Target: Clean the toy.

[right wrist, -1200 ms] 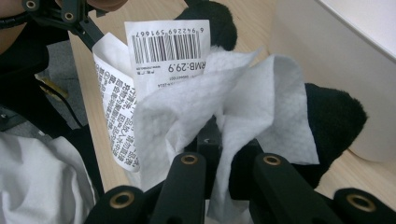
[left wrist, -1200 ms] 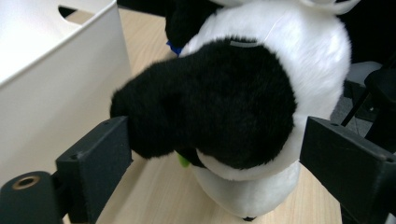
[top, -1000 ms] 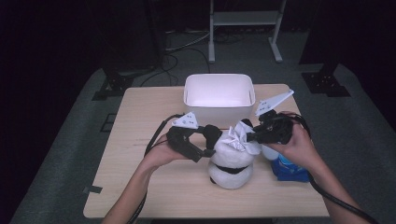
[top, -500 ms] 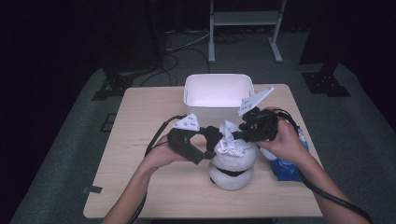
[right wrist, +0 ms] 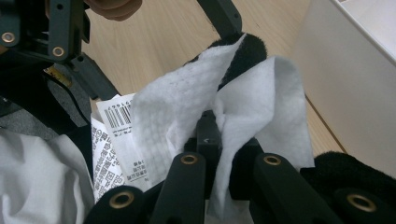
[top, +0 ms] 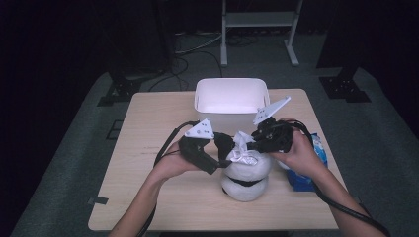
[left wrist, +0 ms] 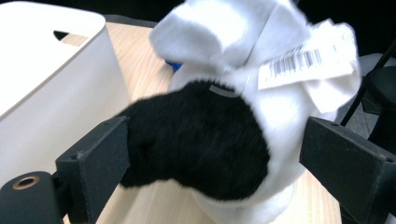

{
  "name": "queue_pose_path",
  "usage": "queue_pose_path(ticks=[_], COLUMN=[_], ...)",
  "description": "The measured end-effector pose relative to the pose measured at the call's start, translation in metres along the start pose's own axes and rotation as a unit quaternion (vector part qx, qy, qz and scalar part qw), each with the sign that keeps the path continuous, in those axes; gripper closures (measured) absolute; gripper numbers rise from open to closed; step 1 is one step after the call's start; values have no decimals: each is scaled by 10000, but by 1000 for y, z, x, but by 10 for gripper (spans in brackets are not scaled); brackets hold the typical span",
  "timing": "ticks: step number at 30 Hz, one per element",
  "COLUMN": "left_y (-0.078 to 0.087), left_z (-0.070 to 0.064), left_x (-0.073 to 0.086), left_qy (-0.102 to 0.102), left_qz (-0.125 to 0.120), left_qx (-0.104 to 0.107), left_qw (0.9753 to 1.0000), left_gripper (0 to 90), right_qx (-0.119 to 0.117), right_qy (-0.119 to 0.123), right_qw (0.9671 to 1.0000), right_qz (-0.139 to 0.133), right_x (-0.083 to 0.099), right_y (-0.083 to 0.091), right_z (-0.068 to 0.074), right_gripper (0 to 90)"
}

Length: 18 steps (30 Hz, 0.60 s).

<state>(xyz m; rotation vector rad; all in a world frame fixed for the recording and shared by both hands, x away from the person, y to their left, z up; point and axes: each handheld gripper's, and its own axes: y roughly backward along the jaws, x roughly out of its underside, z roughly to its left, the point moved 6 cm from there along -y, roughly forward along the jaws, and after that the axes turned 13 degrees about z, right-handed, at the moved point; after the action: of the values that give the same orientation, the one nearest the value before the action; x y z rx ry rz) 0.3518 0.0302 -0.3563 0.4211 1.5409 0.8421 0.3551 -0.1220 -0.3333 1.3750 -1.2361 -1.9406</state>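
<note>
Plush toy (top: 245,173) near-centre on table (top: 148,197), near side of white bin (top: 231,96); left gripper (left wrist: 210,154) wide, straddling its black patch; right gripper (right wrist: 219,140) clamped on white wipe (right wrist: 187,116); wiping step; next likely rub wipe over plush.

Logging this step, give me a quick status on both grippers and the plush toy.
Left gripper open, jaws either side of the plush toy. Right gripper shut on white wipe at toy's top. White bin just behind; nothing blocking.

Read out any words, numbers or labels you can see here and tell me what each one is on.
Paper tag on the plush toy: a barcode, with no digits legible.
The same tag by the right gripper: a barcode over lines of small print, too blurred to read.
Blue packet on the table: print too small to read.
</note>
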Motion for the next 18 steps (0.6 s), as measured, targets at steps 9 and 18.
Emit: queue_pose_path(ticks=[9,18], left_y=[-10,-15], left_z=[-3,-3], left_x=[-1,4], left_qy=[17,-140], left_qz=[134,452], left_qx=[171,41], left_qw=[9998,9989], left_gripper=[84,114], right_qx=[77,245], right_qy=[60,18], right_qw=[9999,9995], right_qz=[-28,-198], right_x=[2,7], right_y=[4,20], right_z=[4,-3], right_gripper=[849,845])
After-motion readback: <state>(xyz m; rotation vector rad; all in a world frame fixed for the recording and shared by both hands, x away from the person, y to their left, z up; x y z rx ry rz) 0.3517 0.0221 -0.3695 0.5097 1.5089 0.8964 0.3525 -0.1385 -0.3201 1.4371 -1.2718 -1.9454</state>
